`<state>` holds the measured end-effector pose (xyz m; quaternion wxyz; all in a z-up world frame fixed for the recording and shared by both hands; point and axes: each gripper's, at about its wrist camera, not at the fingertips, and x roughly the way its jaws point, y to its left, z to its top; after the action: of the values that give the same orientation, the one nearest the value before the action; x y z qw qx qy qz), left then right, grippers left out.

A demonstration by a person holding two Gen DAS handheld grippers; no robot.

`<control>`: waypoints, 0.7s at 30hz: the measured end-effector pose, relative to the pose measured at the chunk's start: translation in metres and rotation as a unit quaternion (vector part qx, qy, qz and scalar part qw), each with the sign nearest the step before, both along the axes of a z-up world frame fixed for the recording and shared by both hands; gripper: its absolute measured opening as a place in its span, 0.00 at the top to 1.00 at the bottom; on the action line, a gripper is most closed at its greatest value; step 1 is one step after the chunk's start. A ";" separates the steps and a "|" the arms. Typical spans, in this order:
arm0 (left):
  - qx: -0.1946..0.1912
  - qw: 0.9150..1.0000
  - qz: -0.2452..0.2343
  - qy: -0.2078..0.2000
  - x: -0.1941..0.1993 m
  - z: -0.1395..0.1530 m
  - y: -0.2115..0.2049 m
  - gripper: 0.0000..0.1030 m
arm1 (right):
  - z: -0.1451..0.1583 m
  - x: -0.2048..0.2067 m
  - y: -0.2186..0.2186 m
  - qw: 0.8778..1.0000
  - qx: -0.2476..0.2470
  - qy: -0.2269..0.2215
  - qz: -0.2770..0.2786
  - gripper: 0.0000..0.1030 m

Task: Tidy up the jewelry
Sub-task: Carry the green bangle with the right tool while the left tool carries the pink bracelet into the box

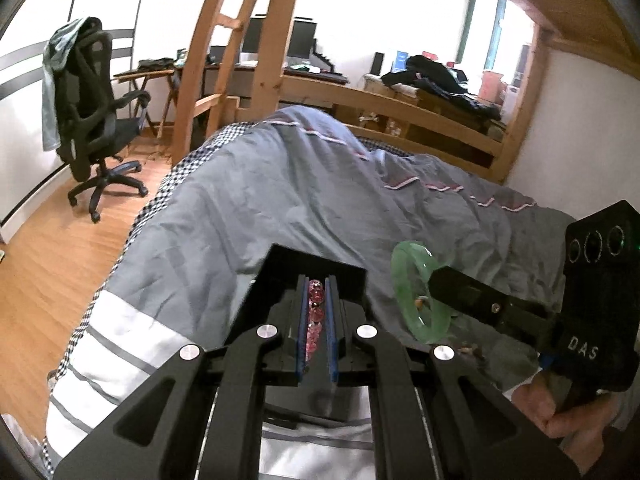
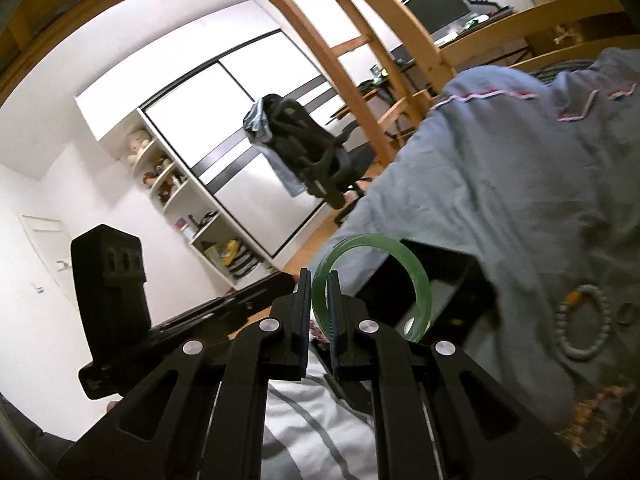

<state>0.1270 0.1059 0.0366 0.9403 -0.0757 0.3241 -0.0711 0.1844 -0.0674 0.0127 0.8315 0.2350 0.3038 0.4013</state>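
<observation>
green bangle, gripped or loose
Gripped: the right gripper is shut on the green bangle, holding it upright off the bed.

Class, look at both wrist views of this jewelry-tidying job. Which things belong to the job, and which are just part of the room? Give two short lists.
Part of the job:
- pink bead bracelet, clamped in the left gripper
- green bangle, clamped in the right gripper
- black box
- pale bead bracelet lying on the bedspread

Just lying about:
- office chair
- monitor
- grey bedspread
- wooden ladder
</observation>
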 end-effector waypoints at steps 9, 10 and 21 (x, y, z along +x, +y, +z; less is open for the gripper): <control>-0.004 0.999 0.030 0.037 0.020 -0.019 0.023 0.92 | -0.031 0.011 0.029 0.999 -0.011 0.030 0.027 0.91; -0.004 0.998 0.033 0.046 0.022 -0.023 0.024 0.92 | -0.034 0.011 0.030 0.999 -0.016 0.033 0.027 0.91; -0.002 0.997 0.057 0.055 0.022 -0.025 0.029 0.90 | -0.042 0.001 0.057 0.991 -0.131 0.002 0.026 0.84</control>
<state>0.1485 0.1351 0.0118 0.9234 -0.0998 0.3705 -0.0134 0.1853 -0.0104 -0.0290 0.8440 0.1170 0.3609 0.3790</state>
